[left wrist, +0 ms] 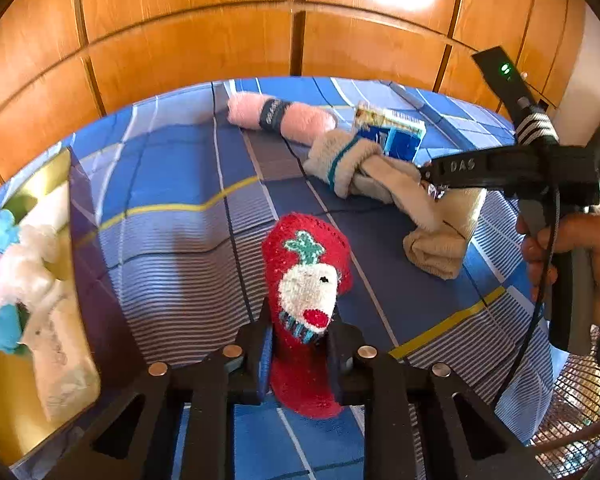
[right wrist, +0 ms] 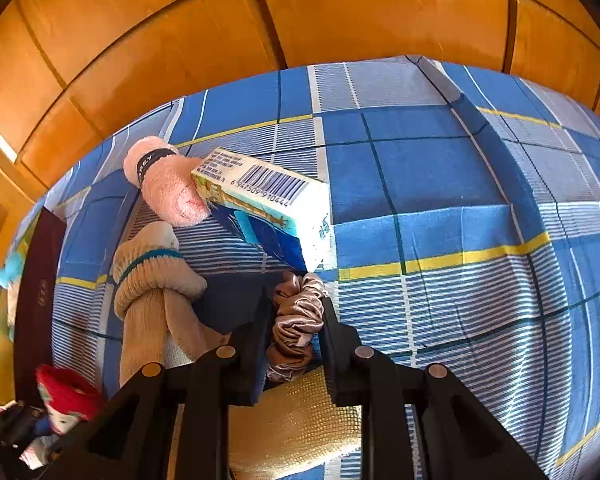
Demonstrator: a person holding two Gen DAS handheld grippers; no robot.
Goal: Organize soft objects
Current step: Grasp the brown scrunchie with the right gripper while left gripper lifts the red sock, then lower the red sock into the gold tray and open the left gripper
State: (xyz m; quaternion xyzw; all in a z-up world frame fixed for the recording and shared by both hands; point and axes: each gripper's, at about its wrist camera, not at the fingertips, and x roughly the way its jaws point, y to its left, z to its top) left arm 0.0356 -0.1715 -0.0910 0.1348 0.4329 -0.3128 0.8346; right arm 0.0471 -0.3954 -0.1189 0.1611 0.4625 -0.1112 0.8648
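While the left gripper point(left wrist: 298, 344) pinches the red sock point(left wrist: 306, 304) above the bedspread point(left wrist: 172, 184), the right gripper point(right wrist: 296, 334) clamps a satin scrunchie point(right wrist: 296, 320); that slippery fabric could slide free before reaching the gold box point(left wrist: 40, 184).

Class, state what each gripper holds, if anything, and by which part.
Left gripper grips the red sock across its middle. Right gripper grips the satin scrunchie across its bunched band.

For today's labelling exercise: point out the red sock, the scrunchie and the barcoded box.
red sock point(left wrist: 306, 280), left wrist view, on its white knitted face.
scrunchie point(right wrist: 296, 320), right wrist view, on its gathered satin folds.
barcoded box point(right wrist: 272, 184), right wrist view, on the barcode panel.
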